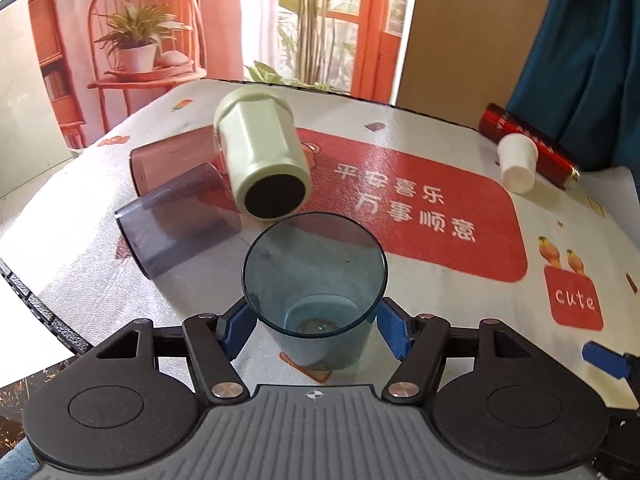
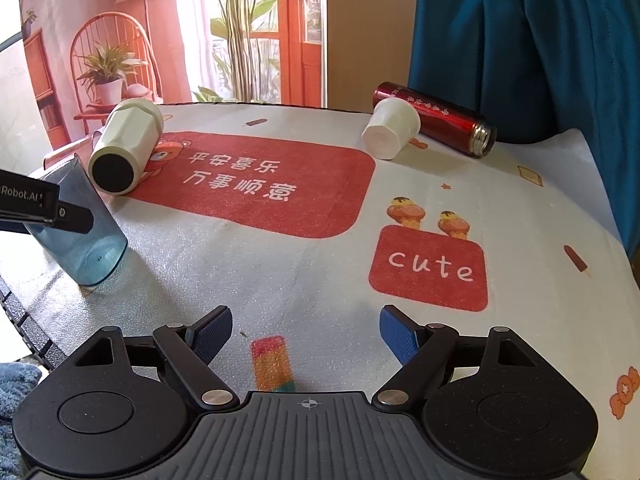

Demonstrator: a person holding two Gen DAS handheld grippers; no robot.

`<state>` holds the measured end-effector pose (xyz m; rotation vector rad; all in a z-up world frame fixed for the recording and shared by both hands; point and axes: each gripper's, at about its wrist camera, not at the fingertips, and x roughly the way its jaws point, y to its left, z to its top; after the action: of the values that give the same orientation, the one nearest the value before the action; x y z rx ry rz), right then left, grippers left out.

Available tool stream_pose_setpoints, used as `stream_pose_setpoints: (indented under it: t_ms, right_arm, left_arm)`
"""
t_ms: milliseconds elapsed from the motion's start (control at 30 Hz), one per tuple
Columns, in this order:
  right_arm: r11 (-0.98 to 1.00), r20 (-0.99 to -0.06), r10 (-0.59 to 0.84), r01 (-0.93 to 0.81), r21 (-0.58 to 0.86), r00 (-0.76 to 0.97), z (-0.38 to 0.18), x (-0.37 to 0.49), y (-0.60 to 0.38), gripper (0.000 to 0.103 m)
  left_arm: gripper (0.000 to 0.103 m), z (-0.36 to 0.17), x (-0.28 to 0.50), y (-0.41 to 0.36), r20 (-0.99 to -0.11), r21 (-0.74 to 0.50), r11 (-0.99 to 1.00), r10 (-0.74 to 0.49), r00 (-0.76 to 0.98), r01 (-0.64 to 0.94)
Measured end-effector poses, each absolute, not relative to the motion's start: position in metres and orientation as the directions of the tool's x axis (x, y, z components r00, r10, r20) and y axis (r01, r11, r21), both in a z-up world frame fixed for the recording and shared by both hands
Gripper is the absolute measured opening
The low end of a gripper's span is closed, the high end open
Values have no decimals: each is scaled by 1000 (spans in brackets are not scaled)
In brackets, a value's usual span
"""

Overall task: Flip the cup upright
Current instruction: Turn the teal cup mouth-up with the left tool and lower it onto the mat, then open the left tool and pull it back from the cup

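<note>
1. The left tongs [image 1: 316, 334] are bracketing the blue cup [image 1: 316, 280], a blue pad on each flank of its lower wall. The pads are sitting right at the wall, but I cannot tell whether they are pressing it or have let go.
2. In the left wrist view the blue cup is lying dead ahead at 12 o'clock, just in front of the tong body, with its open mouth facing up toward the camera and its base down near the counter [image 1: 460, 280].
3. In the right wrist view the blue cup [image 2: 86, 232] is showing at about 10 o'clock, leaning: its rim is tipping toward 11 o'clock while its base is resting on or just above the counter [image 2: 280, 280]. Its long axis is therefore running nearly vertical but not quite.
4. The right tongs [image 2: 306, 336] are hanging spread wide and holding nothing, above a bare patch of the counter, well apart from the blue cup. The left hand is plainly the nearer one.
5. Judging from this, the blue cup is almost upright and the coming move is turning on squaring that last lean and setting the base flat.
6. Other cups are lying on their sides: a green cup [image 1: 262, 156] at 11 o'clock in the left view, a grey cup [image 1: 176, 222] and a brown cup [image 1: 172, 160] at 10 o'clock beside it, and a white cup [image 2: 390, 128] at 1 o'clock in the right view, touching a red flask [image 2: 436, 120].
</note>
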<state>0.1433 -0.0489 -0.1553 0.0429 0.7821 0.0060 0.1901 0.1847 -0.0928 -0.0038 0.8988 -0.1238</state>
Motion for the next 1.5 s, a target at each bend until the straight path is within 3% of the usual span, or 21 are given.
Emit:
stream_pose_setpoints:
  t_ms: [300, 400, 433, 733, 867, 967, 1300, 1500]
  right_arm:
    - [999, -702, 23, 8, 41, 712, -155, 142, -50, 78]
    - [999, -700, 25, 4, 40, 714, -154, 142, -48, 78]
    - [999, -699, 27, 2, 40, 715, -153, 141, -48, 78]
    - [998, -694, 57, -31, 50, 718, -142, 138, -39, 86]
    - [998, -681, 68, -54, 42, 729, -131, 134, -30, 99]
    - [997, -675, 71, -62, 37, 735, -121, 131, -25, 102]
    - [995, -702, 98, -80, 58, 706, -88, 111, -13, 103]
    - [994, -707, 102, -90, 54, 700, -68, 91, -2, 103]
  left_arm:
    - [70, -97, 187, 186, -792, -116, 986, -165, 588, 120]
    - [94, -94, 186, 189, -797, -136, 986, -168, 580, 97]
    - [95, -91, 184, 192, -792, -154, 984, -179, 584, 93]
    - [100, -70, 168, 212, -788, -153, 985, -174, 591, 84]
    - [102, -60, 159, 227, -790, -121, 991, -132, 599, 59]
    - [103, -54, 150, 239, -784, -98, 995, -97, 613, 32]
    - [103, -33, 122, 270, -782, -10, 1000, -9, 623, 3]
    - [103, -18, 98, 279, -774, -32, 999, -36, 632, 17]
